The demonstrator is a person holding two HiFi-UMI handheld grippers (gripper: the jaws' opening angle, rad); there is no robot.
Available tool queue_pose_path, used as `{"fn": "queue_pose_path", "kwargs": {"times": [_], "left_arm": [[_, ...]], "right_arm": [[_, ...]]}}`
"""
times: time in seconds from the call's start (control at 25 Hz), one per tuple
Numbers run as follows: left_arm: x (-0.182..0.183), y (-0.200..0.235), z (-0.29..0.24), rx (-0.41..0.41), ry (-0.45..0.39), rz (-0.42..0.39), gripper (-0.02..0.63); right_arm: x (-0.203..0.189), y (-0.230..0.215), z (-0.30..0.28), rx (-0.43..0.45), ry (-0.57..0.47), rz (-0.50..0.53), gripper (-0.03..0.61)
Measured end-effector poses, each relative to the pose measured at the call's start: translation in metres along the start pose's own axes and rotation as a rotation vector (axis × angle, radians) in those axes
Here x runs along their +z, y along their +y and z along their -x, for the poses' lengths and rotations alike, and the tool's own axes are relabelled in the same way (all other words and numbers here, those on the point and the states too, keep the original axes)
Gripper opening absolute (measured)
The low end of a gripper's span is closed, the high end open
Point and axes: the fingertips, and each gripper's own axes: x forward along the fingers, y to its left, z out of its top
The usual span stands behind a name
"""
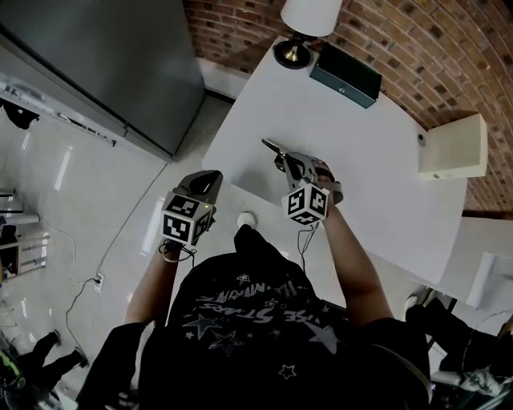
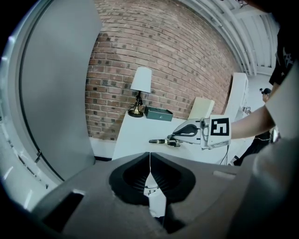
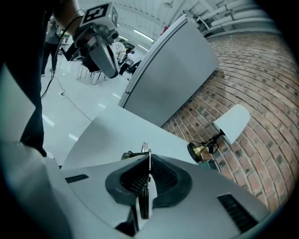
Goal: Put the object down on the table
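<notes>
My right gripper (image 1: 287,160) is shut on a slender dark tool (image 1: 271,146) with a brass-coloured part near the jaws. It holds the tool over the near left part of the white table (image 1: 377,168). In the left gripper view the tool (image 2: 158,141) sticks out sideways from the right gripper (image 2: 174,140), low over the tabletop; I cannot tell whether it touches. In the right gripper view a thin metal strip shows between the closed jaws (image 3: 147,156). My left gripper (image 1: 210,178) is shut with nothing in it, off the table's edge over the floor.
A lamp (image 1: 309,16) and a dark green box (image 1: 345,74) stand at the table's far end by the brick wall. A cream box (image 1: 453,148) sits at the right edge. A big grey cabinet (image 1: 104,56) stands to the left. Cables run along the floor.
</notes>
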Motion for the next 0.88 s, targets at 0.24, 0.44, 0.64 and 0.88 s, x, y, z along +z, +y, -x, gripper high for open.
{"fn": "queue_pose_path", "kwargs": {"times": [0.24,0.44,0.64,0.88], "left_arm": [[-0.007,0.001,-0.002,0.018,0.030,0.009,0.020],[-0.008,-0.003,-0.006,0.023,0.038,0.019,0.020],[-0.004,-0.006,-0.012,0.028,0.038,0.005,0.020],[0.002,-0.013,-0.014,0.022,0.030,-0.009,0.021]], "right_arm": [[-0.008,0.004,-0.010,0.001,-0.018,0.075,0.012],[-0.013,0.007,-0.013,0.006,-0.035,0.075,0.012],[-0.016,0.015,-0.014,-0.004,-0.016,0.085,0.017],[-0.016,0.023,-0.013,0.002,-0.002,0.066,0.028]]}}
